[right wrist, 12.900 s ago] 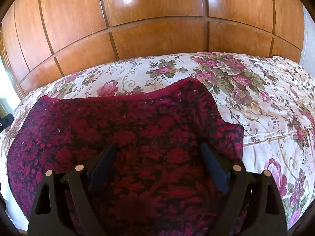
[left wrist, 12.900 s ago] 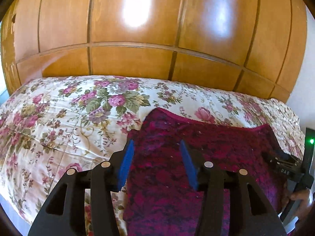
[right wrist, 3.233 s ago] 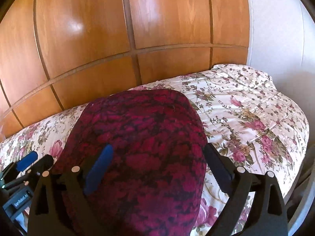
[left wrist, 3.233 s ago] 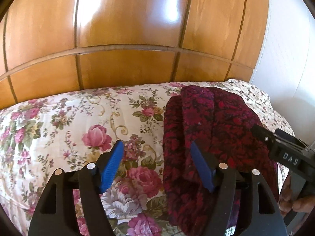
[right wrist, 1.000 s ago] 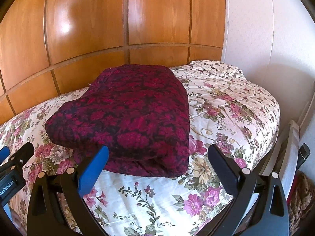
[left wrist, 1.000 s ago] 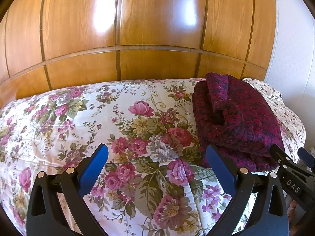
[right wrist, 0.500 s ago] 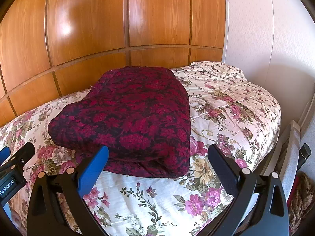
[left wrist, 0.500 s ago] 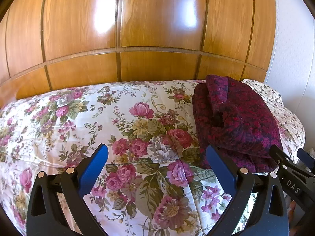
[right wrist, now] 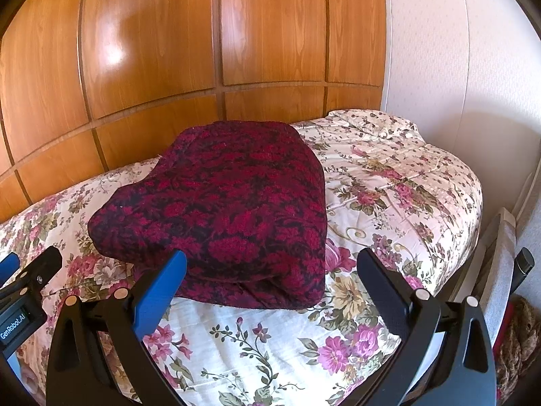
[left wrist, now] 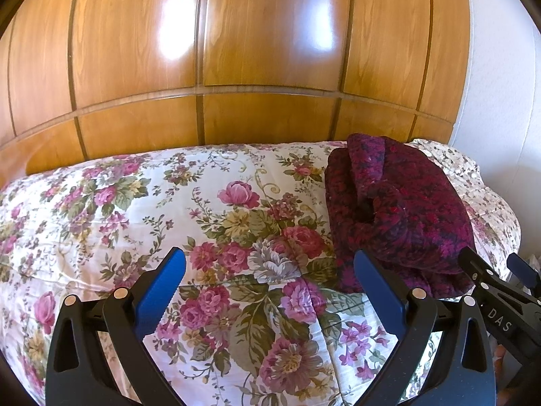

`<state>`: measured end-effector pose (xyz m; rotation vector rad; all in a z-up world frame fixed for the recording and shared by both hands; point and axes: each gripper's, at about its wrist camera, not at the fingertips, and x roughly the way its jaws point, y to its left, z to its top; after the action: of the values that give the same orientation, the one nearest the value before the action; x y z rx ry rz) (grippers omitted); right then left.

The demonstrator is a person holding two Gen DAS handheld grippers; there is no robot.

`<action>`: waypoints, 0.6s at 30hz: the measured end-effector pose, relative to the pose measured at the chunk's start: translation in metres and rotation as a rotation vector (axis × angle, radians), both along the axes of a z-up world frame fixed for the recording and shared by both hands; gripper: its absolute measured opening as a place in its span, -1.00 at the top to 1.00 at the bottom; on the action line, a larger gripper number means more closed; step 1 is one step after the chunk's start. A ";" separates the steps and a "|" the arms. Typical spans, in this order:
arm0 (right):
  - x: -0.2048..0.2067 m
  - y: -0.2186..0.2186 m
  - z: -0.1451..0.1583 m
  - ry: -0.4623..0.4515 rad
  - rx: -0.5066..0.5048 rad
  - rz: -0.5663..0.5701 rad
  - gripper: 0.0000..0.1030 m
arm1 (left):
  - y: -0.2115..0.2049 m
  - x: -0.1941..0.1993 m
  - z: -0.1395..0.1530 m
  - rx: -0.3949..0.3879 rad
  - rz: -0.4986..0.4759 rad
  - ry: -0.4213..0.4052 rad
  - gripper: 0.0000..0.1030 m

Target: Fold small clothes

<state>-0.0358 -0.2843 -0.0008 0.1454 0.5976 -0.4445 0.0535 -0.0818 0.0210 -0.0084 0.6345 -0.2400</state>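
Above the floral bedspread [left wrist: 101, 223], left hand-held gripper [left wrist: 270, 280] spread wide, empty; right hand-held gripper [right wrist: 270, 280] likewise, near folded garment [right wrist: 230, 209]

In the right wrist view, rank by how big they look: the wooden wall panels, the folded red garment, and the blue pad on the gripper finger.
1. wooden wall panels
2. folded red garment
3. blue pad, though nearness to the camera enlarges it

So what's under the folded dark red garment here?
The folded dark red garment lies directly on the floral bedspread, which shows all around it. Whatever is beneath the bundle itself is covered. Both grippers hang clear of it, jaws open.
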 end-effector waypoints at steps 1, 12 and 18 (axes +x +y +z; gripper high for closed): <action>-0.001 0.001 0.000 -0.001 -0.002 -0.001 -0.95 | 0.000 0.000 0.001 0.000 0.001 -0.002 -0.91; -0.003 0.005 0.000 -0.001 0.001 -0.004 -0.95 | 0.004 -0.002 0.006 -0.010 0.007 -0.010 -0.91; -0.003 0.006 -0.002 0.002 0.000 -0.003 -0.95 | 0.004 -0.002 0.006 -0.008 0.015 -0.016 -0.91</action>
<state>-0.0385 -0.2778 -0.0028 0.1455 0.5996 -0.4479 0.0515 -0.0774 0.0266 -0.0185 0.6177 -0.2282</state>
